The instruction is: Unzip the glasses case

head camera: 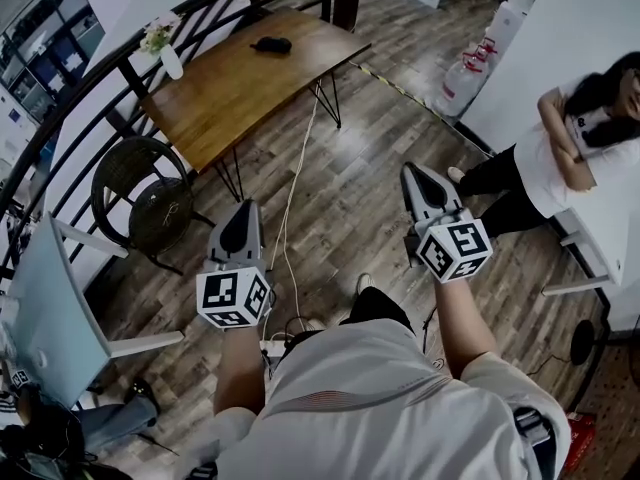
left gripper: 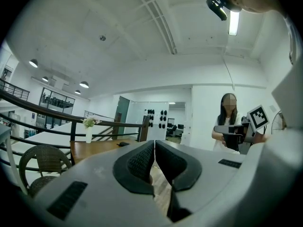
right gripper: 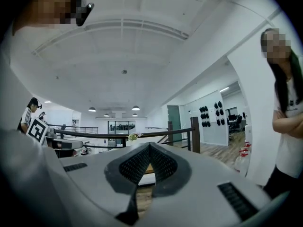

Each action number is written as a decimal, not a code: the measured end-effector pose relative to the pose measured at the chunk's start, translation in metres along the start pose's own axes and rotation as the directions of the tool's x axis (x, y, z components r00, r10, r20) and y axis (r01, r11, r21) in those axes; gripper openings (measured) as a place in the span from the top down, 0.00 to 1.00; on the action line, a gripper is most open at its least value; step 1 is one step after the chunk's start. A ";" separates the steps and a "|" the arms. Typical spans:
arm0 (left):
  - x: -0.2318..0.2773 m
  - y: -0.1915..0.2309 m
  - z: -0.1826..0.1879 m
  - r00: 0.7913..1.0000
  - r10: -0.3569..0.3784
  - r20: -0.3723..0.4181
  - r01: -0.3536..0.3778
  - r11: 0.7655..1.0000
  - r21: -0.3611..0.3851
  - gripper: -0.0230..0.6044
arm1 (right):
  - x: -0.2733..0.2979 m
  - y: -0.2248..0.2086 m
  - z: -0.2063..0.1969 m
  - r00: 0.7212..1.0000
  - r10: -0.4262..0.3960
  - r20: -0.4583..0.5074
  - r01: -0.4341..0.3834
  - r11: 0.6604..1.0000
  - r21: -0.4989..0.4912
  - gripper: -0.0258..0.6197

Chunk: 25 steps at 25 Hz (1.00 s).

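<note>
Case (head camera: 270, 44), seemingly the dark oblong, lies on the table's (head camera: 225, 103) far end, long axis across the head view; well ahead of both grippers; left gripper (head camera: 246, 208) nearer than right gripper (head camera: 409, 170); both pressed together, empty.

Table: a wooden table (head camera: 240, 93) on thin dark legs, standing beside a dark railing.
On the table, far end: a dark glasses case (head camera: 271, 44), lying flat and alone.
On the table, railing side: a white vase (head camera: 172, 63) with pale flowers, upright, well apart from the case.
Floor: wood-plank floor (head camera: 360, 178).
On the floor: a white cable (head camera: 297, 168) trailing from the table's edge, a wicker chair (head camera: 150, 203) near the table, water jugs (head camera: 463, 80) by the white wall, striped tape (head camera: 400, 88).
</note>
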State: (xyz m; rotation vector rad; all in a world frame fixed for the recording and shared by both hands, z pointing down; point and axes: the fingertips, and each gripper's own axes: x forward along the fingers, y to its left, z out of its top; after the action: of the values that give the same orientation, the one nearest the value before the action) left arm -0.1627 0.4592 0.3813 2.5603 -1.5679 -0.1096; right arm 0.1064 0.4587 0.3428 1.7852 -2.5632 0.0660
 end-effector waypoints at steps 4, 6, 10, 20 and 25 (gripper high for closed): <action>0.018 0.003 -0.002 1.000 0.005 -0.016 -0.005 1.000 -0.003 0.93 | 0.017 -0.014 -0.005 1.000 0.005 -0.024 -0.005 1.000 0.011 0.88; 0.031 0.007 -0.003 1.000 0.013 -0.025 -0.013 1.000 -0.002 0.93 | 0.031 -0.023 -0.007 0.999 0.011 -0.031 -0.010 1.000 0.020 0.88; 0.067 0.014 -0.003 0.999 0.030 -0.043 -0.030 1.000 0.007 0.93 | 0.070 -0.045 -0.009 0.999 0.036 -0.040 -0.034 0.999 0.035 0.88; 0.195 0.016 0.016 0.995 0.087 -0.040 -0.086 0.996 0.024 0.93 | 0.172 -0.138 0.001 0.994 0.100 -0.045 -0.097 0.994 0.049 0.88; 0.248 0.006 0.016 0.991 0.128 -0.041 -0.127 0.992 0.018 0.93 | 0.211 -0.186 0.001 0.988 0.146 -0.048 -0.143 0.988 0.062 0.88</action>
State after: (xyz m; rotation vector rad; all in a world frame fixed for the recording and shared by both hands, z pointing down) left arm -0.0573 0.2339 0.3687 2.4482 -1.7175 -0.0308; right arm 0.2079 0.1963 0.3541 1.5887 -2.6758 0.1884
